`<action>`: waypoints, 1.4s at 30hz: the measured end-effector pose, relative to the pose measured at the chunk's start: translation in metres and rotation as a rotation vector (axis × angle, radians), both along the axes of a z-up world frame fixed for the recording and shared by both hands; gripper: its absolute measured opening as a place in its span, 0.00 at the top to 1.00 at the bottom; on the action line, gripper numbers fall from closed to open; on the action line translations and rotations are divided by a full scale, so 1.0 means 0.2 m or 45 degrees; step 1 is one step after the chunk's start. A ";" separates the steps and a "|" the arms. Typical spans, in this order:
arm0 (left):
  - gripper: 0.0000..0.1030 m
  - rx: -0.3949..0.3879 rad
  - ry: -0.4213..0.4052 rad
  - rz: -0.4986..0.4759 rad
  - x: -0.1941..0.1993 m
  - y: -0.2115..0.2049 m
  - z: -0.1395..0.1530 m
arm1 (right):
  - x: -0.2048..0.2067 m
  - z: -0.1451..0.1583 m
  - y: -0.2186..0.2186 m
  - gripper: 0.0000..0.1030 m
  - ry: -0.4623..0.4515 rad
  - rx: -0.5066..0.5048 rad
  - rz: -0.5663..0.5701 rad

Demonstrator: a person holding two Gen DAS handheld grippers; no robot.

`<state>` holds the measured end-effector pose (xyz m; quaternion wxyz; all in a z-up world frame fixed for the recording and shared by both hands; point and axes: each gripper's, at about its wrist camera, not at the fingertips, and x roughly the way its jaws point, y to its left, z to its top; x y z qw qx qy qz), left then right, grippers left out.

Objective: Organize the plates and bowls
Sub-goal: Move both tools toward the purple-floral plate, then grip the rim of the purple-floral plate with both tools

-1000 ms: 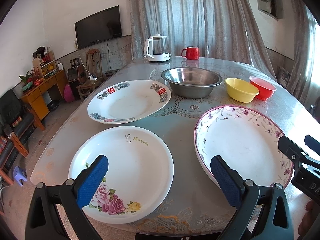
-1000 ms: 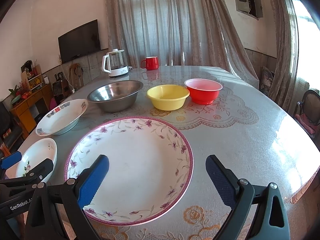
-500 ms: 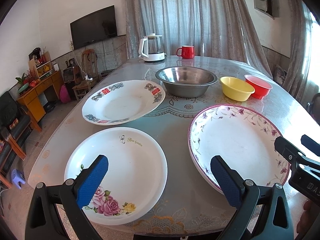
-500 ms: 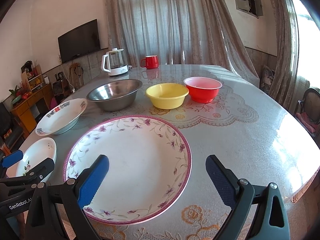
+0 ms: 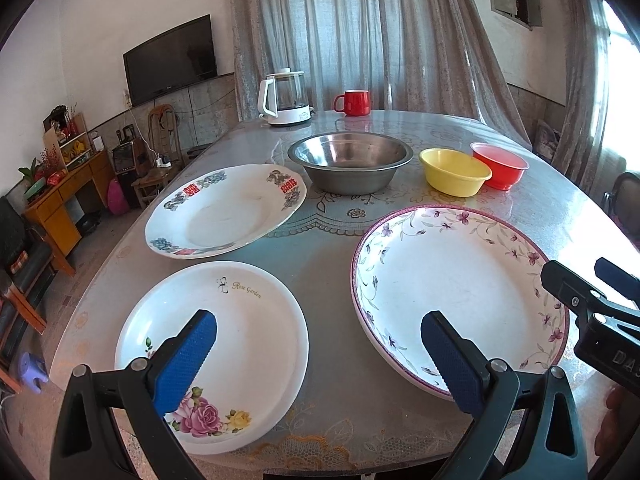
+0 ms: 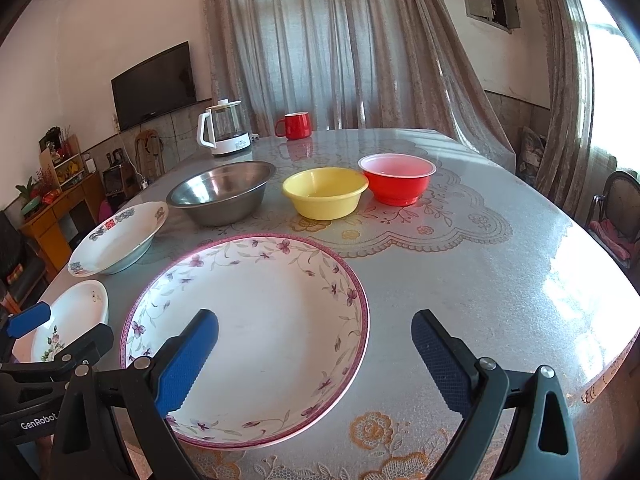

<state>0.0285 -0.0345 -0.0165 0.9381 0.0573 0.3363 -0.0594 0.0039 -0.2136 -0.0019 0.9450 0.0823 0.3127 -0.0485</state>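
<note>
Three plates lie on the table: a white rose plate (image 5: 224, 340) at front left, a white plate with red and blue marks (image 5: 224, 212) behind it, and a large purple-flowered plate (image 5: 460, 288) at front right, also in the right wrist view (image 6: 256, 312). Behind them stand a steel bowl (image 5: 350, 160), a yellow bowl (image 5: 454, 172) and a red bowl (image 5: 500, 164). My left gripper (image 5: 316, 344) is open and empty, above the gap between the rose plate and the flowered plate. My right gripper (image 6: 314, 344) is open and empty over the flowered plate's right side.
A white kettle (image 5: 286, 98) and a red mug (image 5: 354, 102) stand at the table's far end. The round table (image 6: 500, 264) has a lace-patterned cover. A chair (image 6: 618, 216) stands at the right. Furniture and a TV (image 5: 170, 60) are at the left.
The left gripper has drawn back and shifted slightly right, so the plates sit a little further left and away. The right gripper has barely moved. Both stay open.
</note>
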 end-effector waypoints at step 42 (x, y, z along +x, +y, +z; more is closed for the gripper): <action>0.00 -0.246 0.168 -0.378 0.26 0.00 0.06 | 0.06 -0.16 -0.25 0.34 0.219 0.382 0.084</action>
